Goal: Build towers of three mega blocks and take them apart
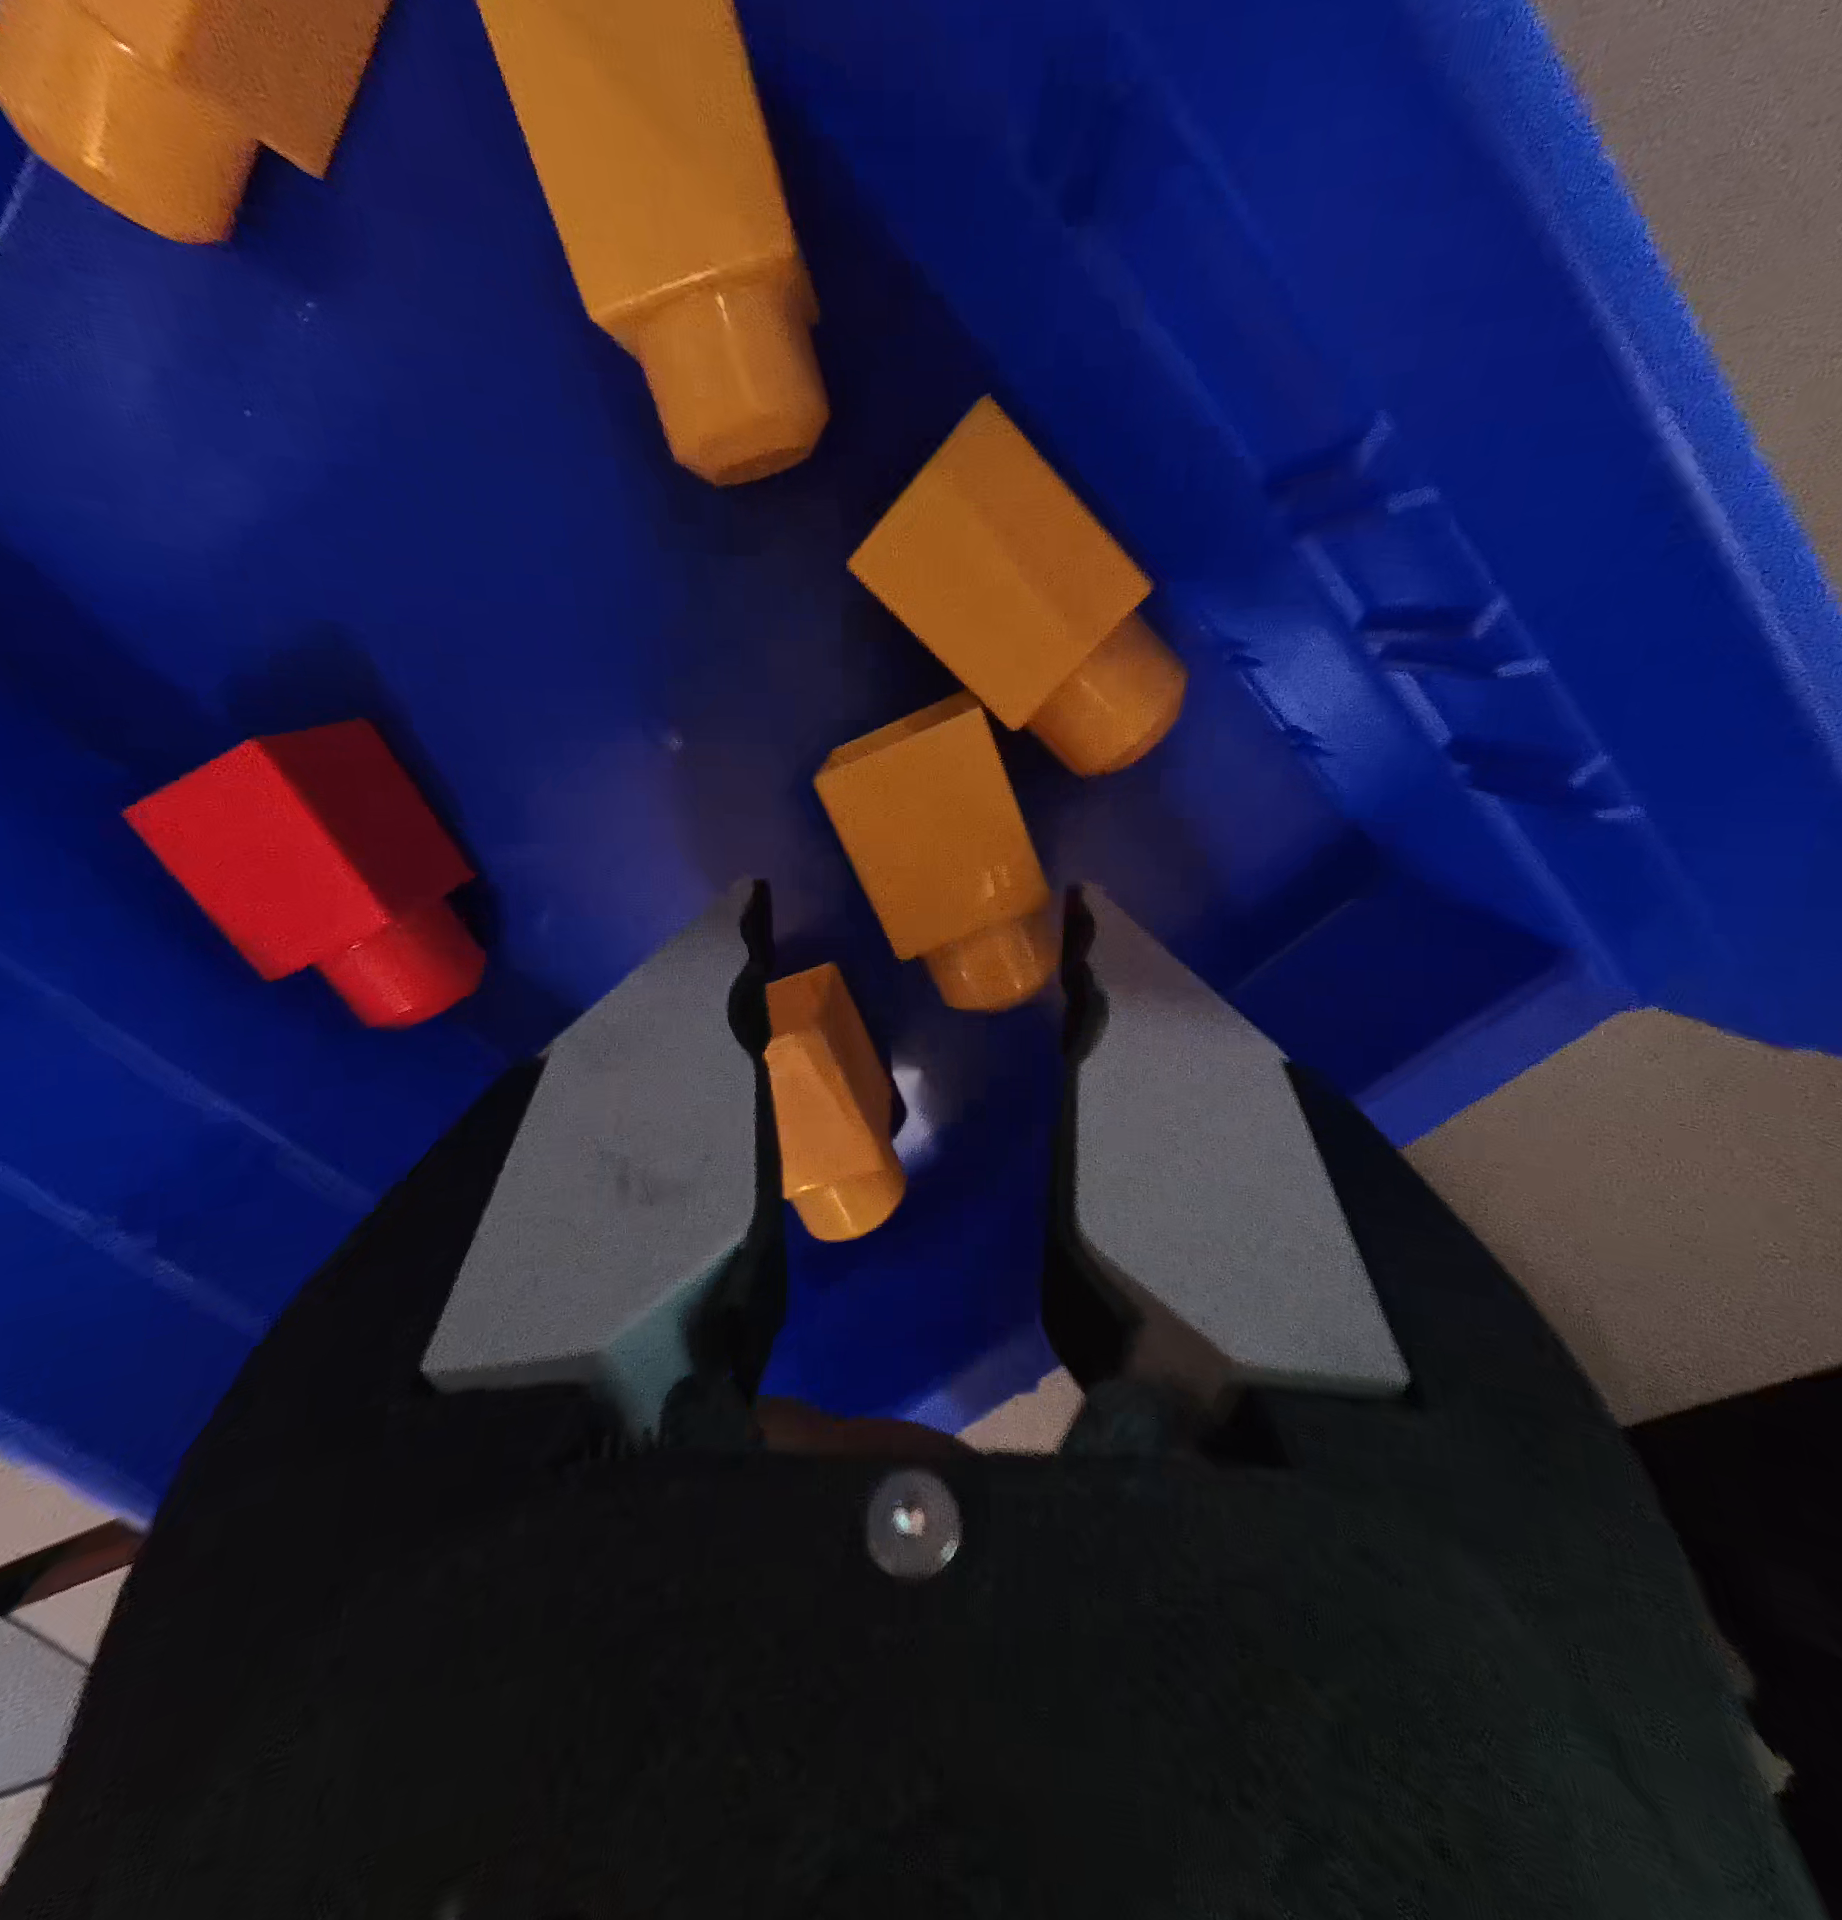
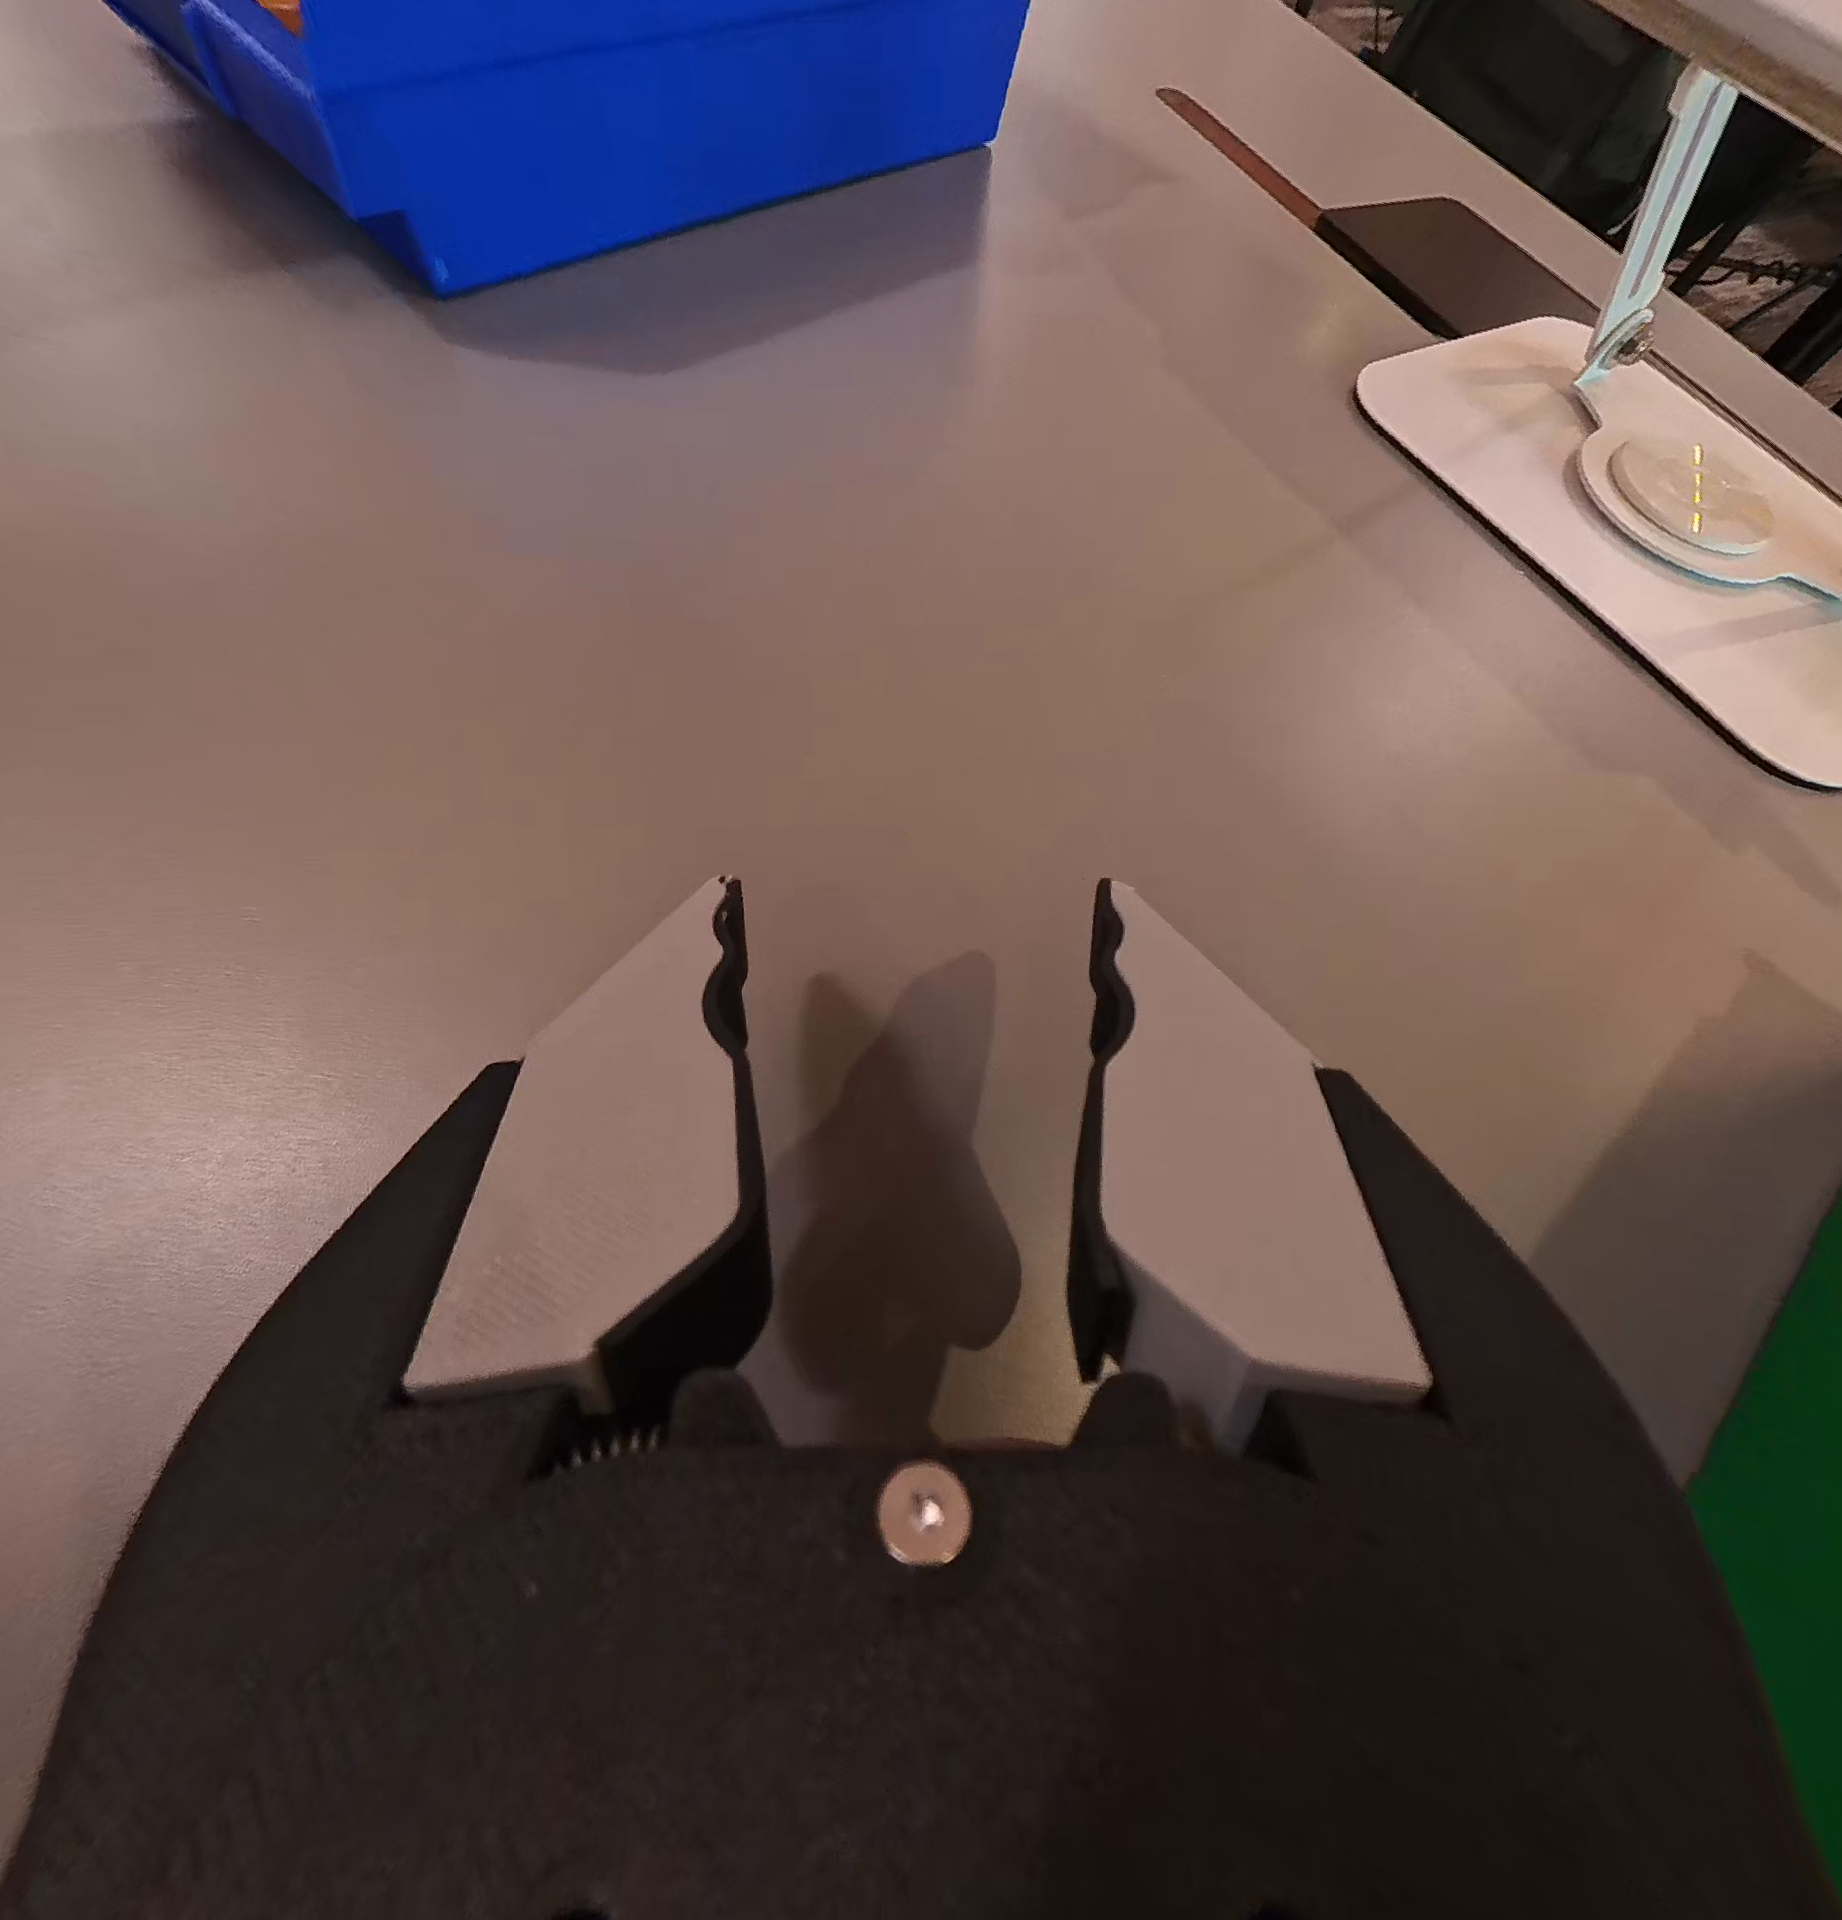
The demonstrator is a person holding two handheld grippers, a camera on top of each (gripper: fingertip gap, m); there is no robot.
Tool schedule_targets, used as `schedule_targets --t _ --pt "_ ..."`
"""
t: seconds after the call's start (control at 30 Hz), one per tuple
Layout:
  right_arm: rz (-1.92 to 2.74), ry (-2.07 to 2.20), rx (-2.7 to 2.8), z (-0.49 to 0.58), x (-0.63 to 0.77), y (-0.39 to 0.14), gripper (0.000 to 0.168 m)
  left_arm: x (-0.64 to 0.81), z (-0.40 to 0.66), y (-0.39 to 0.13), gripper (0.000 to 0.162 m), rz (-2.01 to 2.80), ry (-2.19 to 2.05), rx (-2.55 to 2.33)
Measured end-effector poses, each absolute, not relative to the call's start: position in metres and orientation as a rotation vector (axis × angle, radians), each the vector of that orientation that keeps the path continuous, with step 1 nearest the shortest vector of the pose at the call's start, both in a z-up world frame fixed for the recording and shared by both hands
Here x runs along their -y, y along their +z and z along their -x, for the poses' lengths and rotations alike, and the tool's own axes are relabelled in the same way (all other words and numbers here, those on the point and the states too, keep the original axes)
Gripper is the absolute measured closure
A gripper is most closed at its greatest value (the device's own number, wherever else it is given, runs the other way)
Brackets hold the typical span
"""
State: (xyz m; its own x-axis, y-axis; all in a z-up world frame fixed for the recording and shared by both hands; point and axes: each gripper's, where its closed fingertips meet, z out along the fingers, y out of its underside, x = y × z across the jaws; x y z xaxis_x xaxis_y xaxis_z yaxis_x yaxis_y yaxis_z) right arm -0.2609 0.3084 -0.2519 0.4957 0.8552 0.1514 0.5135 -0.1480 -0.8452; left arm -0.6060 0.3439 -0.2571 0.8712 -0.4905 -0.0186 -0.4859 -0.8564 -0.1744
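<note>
In the left wrist view I look down into a blue bin [image 1: 377, 468] holding several orange mega blocks and one red block [image 1: 293, 842]. My left gripper [image 1: 917, 899] is open inside the bin. A small orange block [image 1: 829, 1101] lies between its fingers, close to the left finger and apart from the right one. Another orange block [image 1: 932, 842] lies just beyond the fingertips, and a third [image 1: 1000, 571] lies past it. My right gripper [image 2: 917, 888] is open and empty over the grey table [image 2: 584, 623], with the blue bin [image 2: 636, 135] far ahead on the left.
A long orange piece [image 1: 668, 208] and another orange piece [image 1: 138, 94] lie at the bin's far side. A white stand base [image 2: 1623, 540] with a metal arm sits on the table at the right. The table edge and a green surface [image 2: 1790, 1351] are at the near right. Across from one pair of fingers to the other is roughly 35 centimeters.
</note>
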Motion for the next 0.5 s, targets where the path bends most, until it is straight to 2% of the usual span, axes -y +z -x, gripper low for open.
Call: schedule_targets --t 0.07,0.13,0.23,0.4,0.5 --pt "1.803 0.454 1.157 0.262 -0.307 -0.252 0.104 -0.339 0.605 -0.273 0.109 2.902 -0.003 -0.749" --pt "1.797 0.447 1.161 0.263 -0.307 -0.252 0.104 -0.340 0.604 -0.282 0.126 2.897 0.015 -0.751" --pt "1.789 0.436 1.153 0.261 -0.308 -0.250 0.105 -0.353 0.608 -0.269 0.126 2.800 0.102 -0.775" --pt "1.786 0.498 1.111 0.259 -0.311 -0.242 0.105 -0.365 0.592 -0.202 0.126 2.533 0.058 -0.769" --pt "1.713 0.646 1.109 0.268 -0.299 -0.227 0.104 -0.340 0.527 -0.159 0.126 2.260 -0.173 -1.008"
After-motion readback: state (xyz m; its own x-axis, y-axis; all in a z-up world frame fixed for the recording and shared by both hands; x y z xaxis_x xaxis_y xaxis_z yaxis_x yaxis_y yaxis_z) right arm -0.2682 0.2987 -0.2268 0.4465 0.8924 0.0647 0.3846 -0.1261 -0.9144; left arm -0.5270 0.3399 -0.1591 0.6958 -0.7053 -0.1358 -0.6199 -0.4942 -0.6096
